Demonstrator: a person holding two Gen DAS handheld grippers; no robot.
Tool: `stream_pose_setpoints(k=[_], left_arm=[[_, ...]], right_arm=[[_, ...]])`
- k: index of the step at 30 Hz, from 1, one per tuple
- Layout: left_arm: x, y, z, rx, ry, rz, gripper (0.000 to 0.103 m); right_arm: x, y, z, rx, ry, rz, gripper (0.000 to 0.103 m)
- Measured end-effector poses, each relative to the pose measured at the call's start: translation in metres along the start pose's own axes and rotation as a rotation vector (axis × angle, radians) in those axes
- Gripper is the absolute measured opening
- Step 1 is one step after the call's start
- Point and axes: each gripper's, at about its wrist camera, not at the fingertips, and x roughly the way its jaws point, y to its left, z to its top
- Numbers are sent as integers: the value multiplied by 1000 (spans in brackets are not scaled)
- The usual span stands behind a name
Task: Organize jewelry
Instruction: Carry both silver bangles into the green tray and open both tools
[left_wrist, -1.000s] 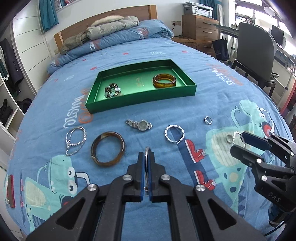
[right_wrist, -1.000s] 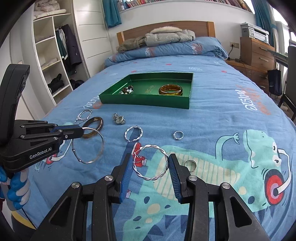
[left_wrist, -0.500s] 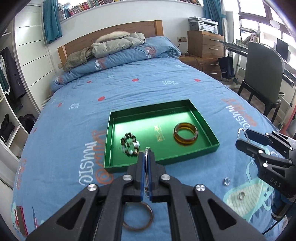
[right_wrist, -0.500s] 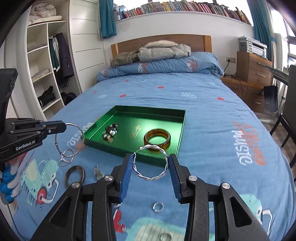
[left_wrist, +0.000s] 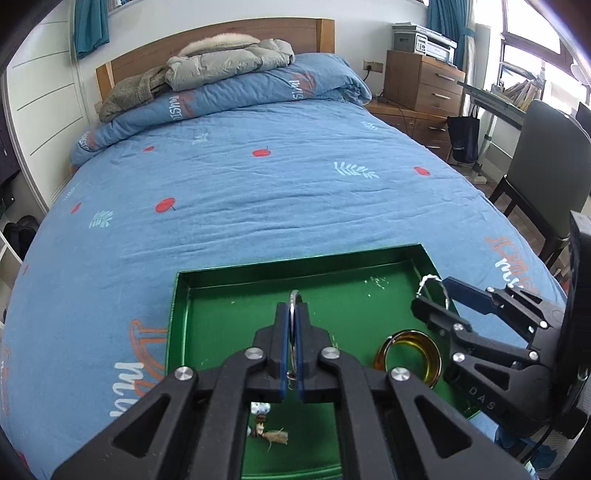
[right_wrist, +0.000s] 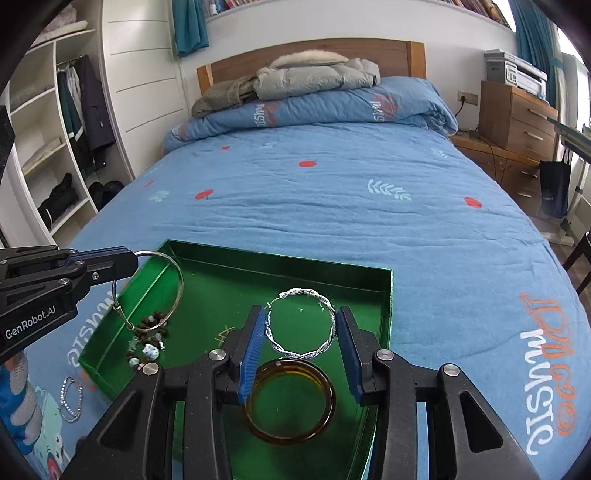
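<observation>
**Ana:** Claws first. Where does each one stand?

**Ben:** Left claw (left_wrist: 291, 332) is pressed together on a thin silver bangle (right_wrist: 155, 288), gripping it edge-on so the hoop hangs free below the fingers. Right claw (right_wrist: 301, 343) is pinching a twisted silver bracelet (right_wrist: 301, 325) across its width, one pad on each side. Both hover over the green tray (right_wrist: 386, 295) that lies on the bed (right_wrist: 332, 206).

**Ana:** And inside the tray?

**Ben:** An amber bangle (right_wrist: 290, 400) sits toward the near right corner, directly under the twisted bracelet. A beaded bracelet (right_wrist: 147, 339) lies along the left wall, under the hanging hoop.

**Ana:** What could go wrong?

**Ben:** I'd judge that a release from this height could let the twisted bracelet strike the amber bangle and bounce or roll. The thin hoop swings freely, so it might snag the beads or clip the tray's left wall and tip out onto the bed. A chain bracelet (right_wrist: 70, 398) lies outside the tray near its near left corner.
</observation>
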Motion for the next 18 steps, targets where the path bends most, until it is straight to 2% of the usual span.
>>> stream_pose_setpoints(k=[5, 8, 12, 16, 18], left_arm=[[37, 28, 2, -79, 44, 2, 3], [48, 45, 3, -110, 51, 31, 3], [69, 55, -1, -126, 116, 64, 4], [87, 60, -17, -140, 179, 92, 4], [93, 62, -21, -153, 213, 82, 4]], right_arm=[[41, -3, -3, -17, 103, -22, 39], [57, -2, -5, -37, 159, -35, 39], [68, 1, -6, -64, 231, -65, 39], [70, 2, -10, -77, 251, -86, 39], [68, 1, -11, -74, 251, -88, 39]])
